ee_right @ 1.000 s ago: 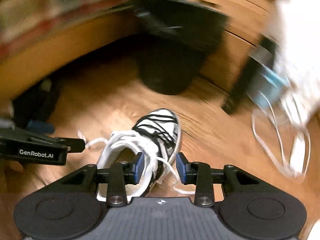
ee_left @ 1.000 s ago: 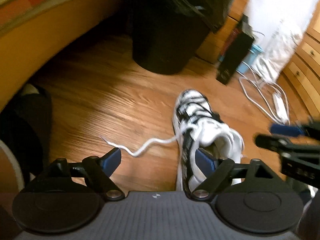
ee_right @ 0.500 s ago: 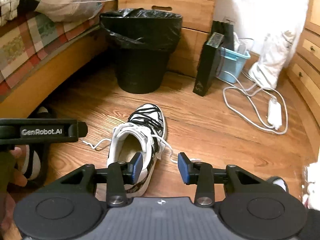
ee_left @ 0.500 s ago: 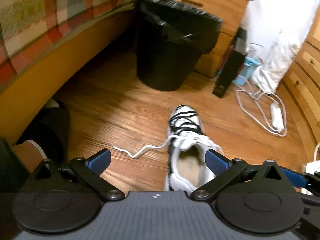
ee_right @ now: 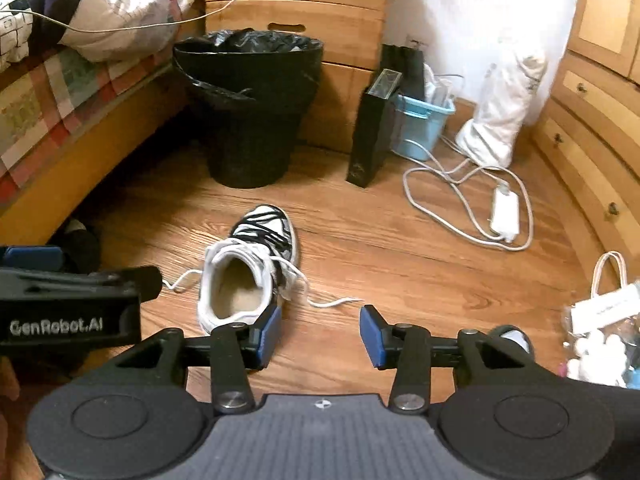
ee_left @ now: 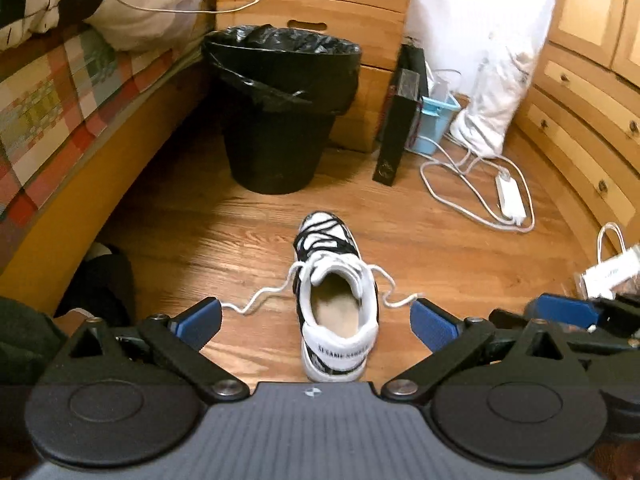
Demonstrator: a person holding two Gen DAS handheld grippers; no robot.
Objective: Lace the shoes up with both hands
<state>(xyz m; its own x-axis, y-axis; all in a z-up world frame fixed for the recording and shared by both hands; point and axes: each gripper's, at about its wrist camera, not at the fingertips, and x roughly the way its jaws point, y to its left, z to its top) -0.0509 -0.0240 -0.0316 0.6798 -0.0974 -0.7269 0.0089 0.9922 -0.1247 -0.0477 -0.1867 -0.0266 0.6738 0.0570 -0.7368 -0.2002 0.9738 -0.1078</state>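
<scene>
Two loose lace ends are the whole story right now. The sneaker [ee_left: 336, 304] sits upright on the wood floor [ee_left: 440, 248], roughly mid-floor, toe pointing at the black trash bin [ee_left: 280, 112] and heel toward the cameras. One end of the white lace [ee_left: 260, 296] snakes off the shoe toward the bed side, the other lace end [ee_right: 328, 303] trails toward the dresser side. Neither looks tied or tucked to me.

What could go sideways from here: both ends are thin, limp and lying flat on the boards, so a gripper coming down could easily pinch floor instead of lace, or nudge the end away. Pull one side too hard and the shoe will probably skid or tip, since nothing pins it down. The charger cable [ee_right: 472, 208] is well apart from the shoe, so I doubt it's a snag risk.

Grippers: the left gripper [ee_left: 316, 322] is spread as wide as it goes, with the heel showing between the pads but nothing touching them, so it holds nothing. The right gripper [ee_right: 320, 334] has just been opening and now stands moderately wide, only bare floor in the gap, with one lace end lying just ahead of it. Both empty, both above the shoe.
</scene>
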